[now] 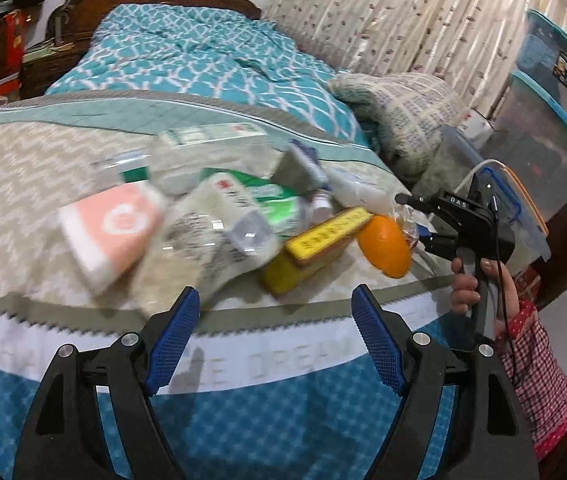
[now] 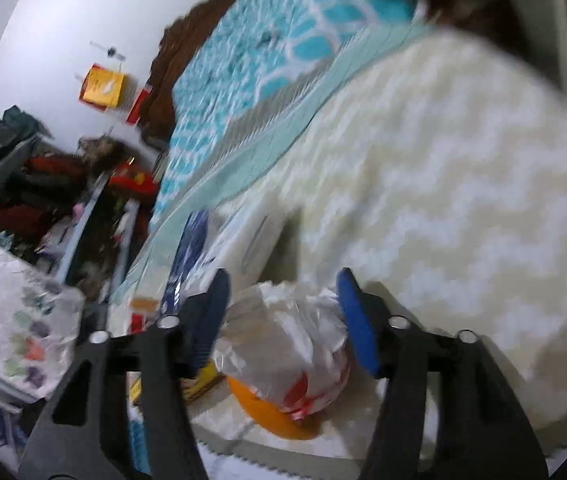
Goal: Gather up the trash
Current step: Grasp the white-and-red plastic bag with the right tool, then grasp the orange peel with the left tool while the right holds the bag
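— Plastic wrapper (image 2: 283,344) is being gripped by the right claw (image 2: 283,320) at the bed (image 2: 443,184) edge, for collection.
— Left claw (image 1: 275,340) is being held open, empty, facing the trash pile (image 1: 219,216).

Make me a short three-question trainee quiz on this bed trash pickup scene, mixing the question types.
1. True or false: the left gripper holds the orange object.
2. What lies between the right gripper's fingers? A) crumpled plastic wrapper B) yellow box C) pink packet
3. Fill in: the yellow box lies directly beside the ____ object.

Key: 1 false, its jaws stand open and empty. 2 A, the crumpled plastic wrapper. 3 orange.
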Available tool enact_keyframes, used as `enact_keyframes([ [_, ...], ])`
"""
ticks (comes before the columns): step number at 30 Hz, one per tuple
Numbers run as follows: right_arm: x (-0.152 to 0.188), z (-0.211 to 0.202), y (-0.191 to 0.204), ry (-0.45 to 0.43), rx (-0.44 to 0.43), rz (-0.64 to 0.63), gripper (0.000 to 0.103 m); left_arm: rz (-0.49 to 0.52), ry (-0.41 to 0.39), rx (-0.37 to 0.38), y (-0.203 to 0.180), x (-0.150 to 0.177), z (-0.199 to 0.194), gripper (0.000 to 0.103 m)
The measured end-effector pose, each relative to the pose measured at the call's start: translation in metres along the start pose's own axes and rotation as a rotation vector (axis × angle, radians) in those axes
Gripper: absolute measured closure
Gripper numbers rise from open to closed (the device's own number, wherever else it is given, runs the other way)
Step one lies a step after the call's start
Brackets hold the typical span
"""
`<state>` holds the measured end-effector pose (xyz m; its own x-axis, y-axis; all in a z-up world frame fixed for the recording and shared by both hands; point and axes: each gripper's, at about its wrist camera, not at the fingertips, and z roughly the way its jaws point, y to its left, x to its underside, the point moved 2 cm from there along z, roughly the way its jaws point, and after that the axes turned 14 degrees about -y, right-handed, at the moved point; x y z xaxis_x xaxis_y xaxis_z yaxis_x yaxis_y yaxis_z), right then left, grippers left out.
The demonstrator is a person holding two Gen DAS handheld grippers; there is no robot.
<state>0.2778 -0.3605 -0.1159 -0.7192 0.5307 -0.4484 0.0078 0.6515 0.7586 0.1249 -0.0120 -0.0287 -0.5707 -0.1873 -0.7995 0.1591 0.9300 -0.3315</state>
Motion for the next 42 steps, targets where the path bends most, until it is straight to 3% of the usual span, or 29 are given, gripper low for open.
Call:
enact_keyframes([
  [4,0.037,0.001,0.024,0.139,-0.117,-0.033,0.05,-0.029,0.0,0.017,0.016,0.003,-0.007,0.029],
  [5,0.058,-0.003,0.034,0.201,-0.17,-0.025,0.055,-0.029,0.006,0.031,0.017,0.005,-0.006,0.029],
  [9,0.132,-0.017,0.068,0.371,-0.332,-0.039,0.053,-0.026,0.042,0.113,0.007,0.015,-0.001,0.029],
  [11,0.152,-0.034,0.081,0.339,-0.355,-0.088,0.049,-0.022,0.053,0.137,0.001,0.019,0.0,0.028],
  [12,0.155,-0.04,0.083,0.31,-0.36,-0.087,0.042,-0.019,0.06,0.151,-0.003,0.022,-0.001,0.026],
  [14,0.155,-0.053,0.08,0.222,-0.321,-0.084,0.034,-0.028,0.076,0.172,-0.006,0.028,0.0,0.024],
  [16,0.155,-0.067,0.071,0.132,-0.274,-0.07,0.033,-0.035,0.091,0.186,-0.008,0.033,0.0,0.024],
  [20,0.159,-0.088,0.049,0.055,-0.225,-0.002,0.031,-0.043,0.116,0.203,-0.01,0.043,-0.001,0.024],
  [28,0.158,-0.112,0.034,0.011,-0.141,-0.024,0.026,-0.098,0.162,0.196,-0.003,0.048,0.015,0.024],
  [31,0.149,-0.098,0.05,0.0,-0.112,-0.083,0.024,-0.132,0.189,0.182,-0.003,0.045,0.034,0.026],
  [35,0.137,-0.073,0.079,-0.027,-0.087,-0.177,0.019,-0.086,0.18,0.197,-0.02,0.04,0.044,0.026],
  [39,0.125,-0.053,0.096,-0.037,-0.065,-0.247,0.016,-0.014,0.183,0.191,-0.035,0.048,0.051,0.038],
  [41,0.121,-0.039,0.102,-0.029,-0.06,-0.268,0.011,0.015,0.181,0.183,-0.039,0.051,0.052,0.047],
  [42,0.12,-0.03,0.105,-0.024,-0.052,-0.282,0.01,0.034,0.182,0.178,-0.042,0.053,0.052,0.056],
])
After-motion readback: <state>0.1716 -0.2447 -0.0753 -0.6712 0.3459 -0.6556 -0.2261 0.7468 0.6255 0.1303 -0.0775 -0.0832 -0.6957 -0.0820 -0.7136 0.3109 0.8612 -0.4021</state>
